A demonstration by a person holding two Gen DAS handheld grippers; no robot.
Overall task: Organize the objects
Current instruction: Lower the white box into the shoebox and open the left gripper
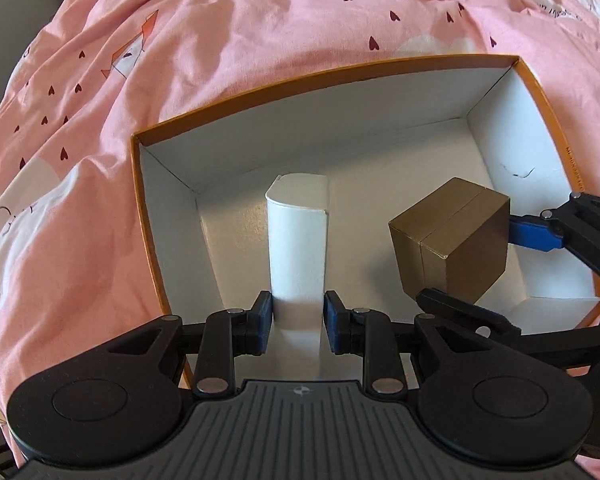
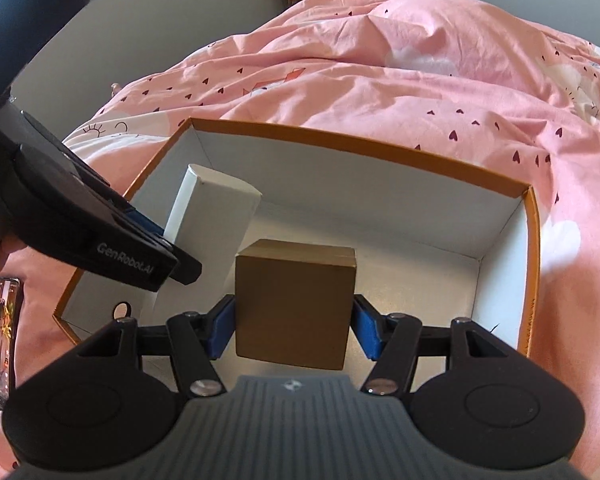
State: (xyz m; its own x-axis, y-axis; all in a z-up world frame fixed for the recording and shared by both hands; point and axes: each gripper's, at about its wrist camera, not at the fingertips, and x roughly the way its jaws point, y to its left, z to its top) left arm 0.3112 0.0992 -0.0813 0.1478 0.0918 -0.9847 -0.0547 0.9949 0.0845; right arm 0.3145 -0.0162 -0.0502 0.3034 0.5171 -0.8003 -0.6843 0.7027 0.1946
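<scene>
An orange-rimmed cardboard tray [image 1: 533,80] with a white interior is laid on a pink heart-print duvet [image 1: 260,32]. Inside the tray, toward its left wall, a tall white carton [image 1: 298,240] is pinched between the blue pads of the left gripper [image 1: 298,322]. To the right of the carton, inside the tray, a gold-brown cube box [image 2: 294,304] is clamped by the right gripper [image 2: 294,330]; whether it touches the tray floor cannot be told. Outside the tray's left wall, a lit smartphone [image 2: 2,336] is seen on the duvet.
</scene>
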